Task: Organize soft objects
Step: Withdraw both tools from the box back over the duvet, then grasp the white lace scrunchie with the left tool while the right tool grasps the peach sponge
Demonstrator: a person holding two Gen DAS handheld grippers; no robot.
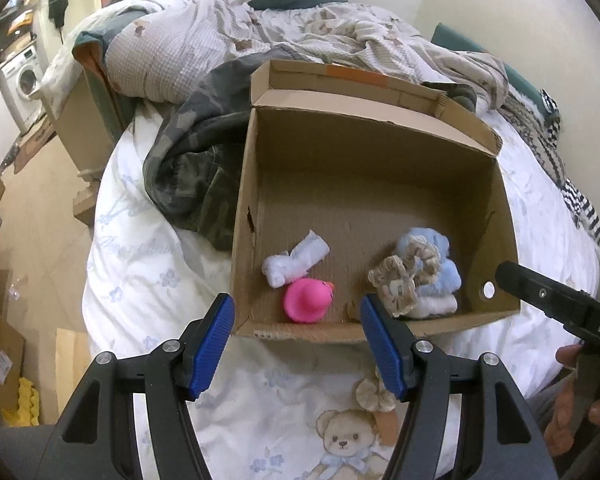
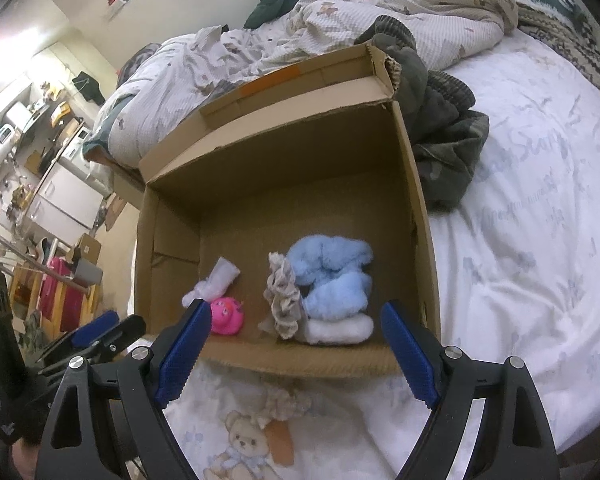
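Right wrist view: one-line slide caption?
Open right gripper before cardboard box holding pink toy, beige scrunchie, blue fluffy cloth.

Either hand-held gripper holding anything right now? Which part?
Nothing held. Left hand-held gripper and right hand-held gripper are both open and empty, near the cardboard box.

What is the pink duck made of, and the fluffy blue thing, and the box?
The pink duck looks like smooth rubber or soft plastic, evenly coloured with a slight sheen. The fluffy blue thing seems to be plush fabric; its surface is fuzzy and matte. The box is plain brown cardboard, with a ribbed floor.
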